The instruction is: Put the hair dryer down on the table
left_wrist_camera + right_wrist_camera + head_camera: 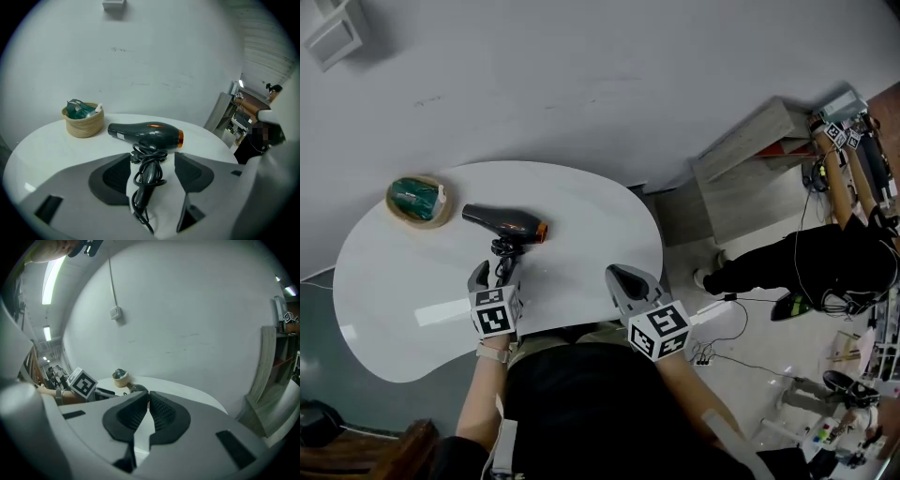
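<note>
A black hair dryer (506, 225) with an orange ring at its nozzle lies on its side on the white table (591, 234), its cord wound round the handle. In the left gripper view the hair dryer (147, 136) points its handle toward me. My left gripper (494, 272) hovers at the handle end, and its jaws stand open on either side of the handle without pressing on it (152, 161). My right gripper (623, 279) is over the table's near right edge, shut with nothing between its pads (149, 397).
A woven basket (419, 200) with a green item stands at the table's far left, behind the dryer's rear end (83, 119). Right of the table are a low cabinet (750, 150), a person in black (806, 267) and cables on the floor.
</note>
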Action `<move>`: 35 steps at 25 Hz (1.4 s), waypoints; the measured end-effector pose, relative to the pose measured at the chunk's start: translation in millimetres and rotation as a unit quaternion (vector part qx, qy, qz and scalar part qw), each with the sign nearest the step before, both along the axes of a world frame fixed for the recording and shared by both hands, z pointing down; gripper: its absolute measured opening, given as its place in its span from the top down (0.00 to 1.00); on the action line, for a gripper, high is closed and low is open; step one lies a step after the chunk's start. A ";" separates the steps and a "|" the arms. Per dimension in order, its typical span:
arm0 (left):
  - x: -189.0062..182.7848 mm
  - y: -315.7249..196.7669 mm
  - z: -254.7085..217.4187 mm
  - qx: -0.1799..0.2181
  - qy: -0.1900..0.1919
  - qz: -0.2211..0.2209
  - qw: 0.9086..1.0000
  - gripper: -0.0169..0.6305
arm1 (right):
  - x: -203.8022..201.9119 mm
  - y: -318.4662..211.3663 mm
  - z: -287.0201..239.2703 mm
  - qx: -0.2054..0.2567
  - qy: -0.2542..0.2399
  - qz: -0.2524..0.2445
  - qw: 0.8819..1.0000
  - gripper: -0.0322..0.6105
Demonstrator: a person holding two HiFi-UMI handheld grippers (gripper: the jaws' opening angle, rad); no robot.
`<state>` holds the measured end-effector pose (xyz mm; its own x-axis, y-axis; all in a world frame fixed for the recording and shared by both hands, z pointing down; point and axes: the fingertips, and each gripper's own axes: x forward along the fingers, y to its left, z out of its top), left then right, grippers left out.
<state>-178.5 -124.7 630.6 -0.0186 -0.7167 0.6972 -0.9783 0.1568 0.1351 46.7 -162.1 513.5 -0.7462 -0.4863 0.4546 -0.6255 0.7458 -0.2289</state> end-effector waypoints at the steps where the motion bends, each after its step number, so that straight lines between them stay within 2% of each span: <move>1: 1.4 1.3 -7.4 0.007 0.000 -0.004 1.000 0.55 | -0.3 -0.4 -2.3 0.000 -0.002 -0.006 1.000 0.91; 5: 3.1 6.9 -35.9 0.040 -0.005 -0.030 0.999 0.86 | -2.1 -1.2 -10.2 0.002 -0.011 -0.029 1.000 0.91; 7: 4.9 10.0 -50.1 0.054 -0.004 -0.037 0.998 0.93 | -3.0 -0.8 -14.5 0.003 -0.014 -0.039 0.999 0.91; 9: 8.5 13.1 -63.7 0.067 -0.007 -0.033 0.997 0.96 | -4.3 -0.5 -19.1 0.005 -0.018 -0.048 0.999 0.91; 21: 21.6 32.8 -138.2 0.148 -0.017 -0.005 0.989 0.96 | -24.6 12.6 -64.2 0.047 -0.033 -0.128 0.990 0.91; 27: 31.3 35.9 -180.6 0.202 -0.061 0.036 0.977 0.96 | -39.2 23.3 -88.7 0.070 -0.049 -0.157 0.984 0.91; 35: 33.6 44.8 -215.5 0.239 -0.081 0.040 0.967 0.96 | -54.1 37.6 -113.1 0.093 -0.063 -0.191 0.975 0.91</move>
<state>-144.9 -79.9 415.1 -0.0318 -0.9597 0.2792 -0.9991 0.0381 0.0169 -7.4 -124.5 400.4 -0.9332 -0.2270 0.2785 -0.2691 0.9552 -0.1234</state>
